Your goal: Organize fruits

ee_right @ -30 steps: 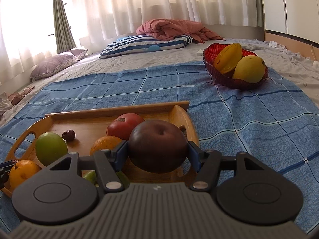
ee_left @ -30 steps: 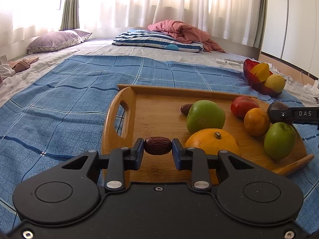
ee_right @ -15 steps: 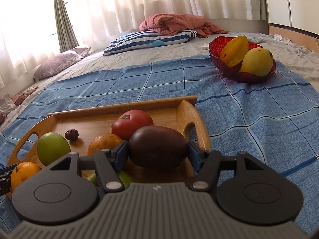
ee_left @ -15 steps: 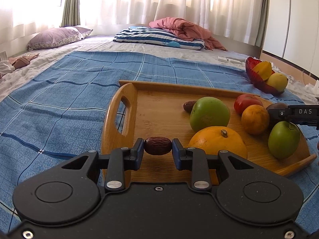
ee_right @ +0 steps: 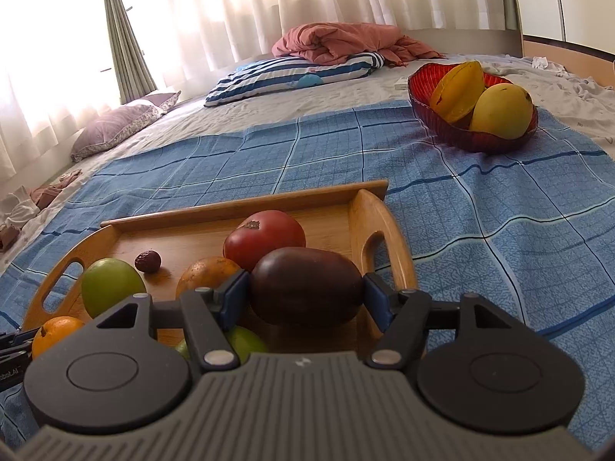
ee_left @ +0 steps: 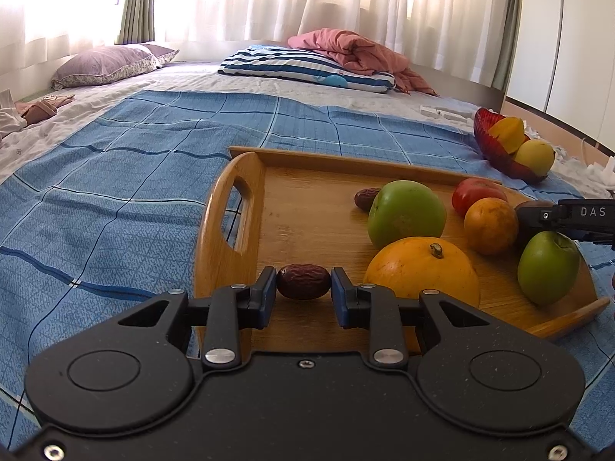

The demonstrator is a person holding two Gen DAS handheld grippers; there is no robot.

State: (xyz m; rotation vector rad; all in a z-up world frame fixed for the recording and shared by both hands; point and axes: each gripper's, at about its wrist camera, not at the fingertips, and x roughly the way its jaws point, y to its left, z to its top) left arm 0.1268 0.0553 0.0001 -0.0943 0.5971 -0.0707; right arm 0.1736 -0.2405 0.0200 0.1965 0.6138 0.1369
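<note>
Fruit is sitting in a rectangular wooden tray (ee_left: 238, 230) with cut-out handles, which is lying on a blue checked blanket (ee_left: 115, 176) spread over the bed. The left gripper (ee_left: 303, 288) is hovering over the near left corner of the tray, its blue-padded fingers (ee_left: 265, 292) pressing on both ends of a small wrinkled dark-red date (ee_left: 303, 281) and holding it above the tray floor. Just to its right a large orange citrus fruit with a stem nub (ee_left: 421, 269) is resting in the tray, with a round green apple (ee_left: 406, 213) behind it and a second date (ee_left: 365, 199) tucked against that apple's far side. Further right, a red tomato-like fruit (ee_left: 478, 195), a small orange (ee_left: 491, 226) and a second green apple (ee_left: 547, 267) are crowding the tray's right end.

The right gripper (ee_right: 306, 294) is sitting over that right end, beside the handle, with a dark purple-brown oval fruit (ee_right: 306, 286) lying lengthwise between its fingers (ee_right: 234, 296). Its jaws have just been opening; both pads are touching the fruit's ends, though I cannot tell whether the fruit is resting on the tray.

Beyond the tray, well apart to the right, a red glass bowl (ee_right: 430, 113) is holding a ribbed orange starfruit (ee_right: 457, 90) and a yellow mango (ee_right: 501, 111). A striped blue-and-white pillow (ee_right: 292, 77) and a crumpled pink quilt (ee_right: 338, 40) are lying at the far end of the bed.
</note>
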